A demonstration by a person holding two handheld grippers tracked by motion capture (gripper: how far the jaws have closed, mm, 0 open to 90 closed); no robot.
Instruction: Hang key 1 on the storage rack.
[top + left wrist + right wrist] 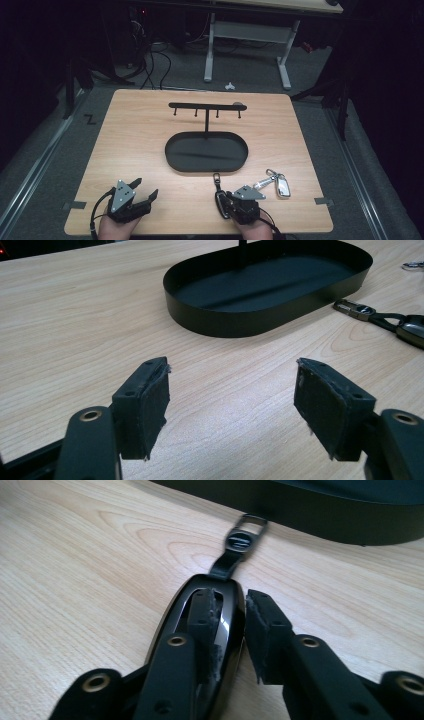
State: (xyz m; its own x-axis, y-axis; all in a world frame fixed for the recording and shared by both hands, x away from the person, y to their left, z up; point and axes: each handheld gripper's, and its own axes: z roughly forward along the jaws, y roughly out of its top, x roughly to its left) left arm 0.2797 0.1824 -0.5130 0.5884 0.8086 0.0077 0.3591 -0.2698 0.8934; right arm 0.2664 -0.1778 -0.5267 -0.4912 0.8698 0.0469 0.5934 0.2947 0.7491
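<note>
My right tongs (230,630) lie low and level at the near table edge, pinching the glossy black oval key fob (200,645) on the light wooden tabletop (135,145), just before the black oval metal tray (175,160), which holds only its hook-stand post. My left tongs (230,405) rest spread, nothing between.

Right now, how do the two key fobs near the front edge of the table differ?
The black key fob sits between the right gripper's pads, which press on it, while the silver key fob lies free on the table, right of that gripper. The black key fob is dark and glossy with a black strap and clasp pointing toward the tray; the silver key fob is pale, with a metal clip. Both lie on the table in front of the tray.
</note>
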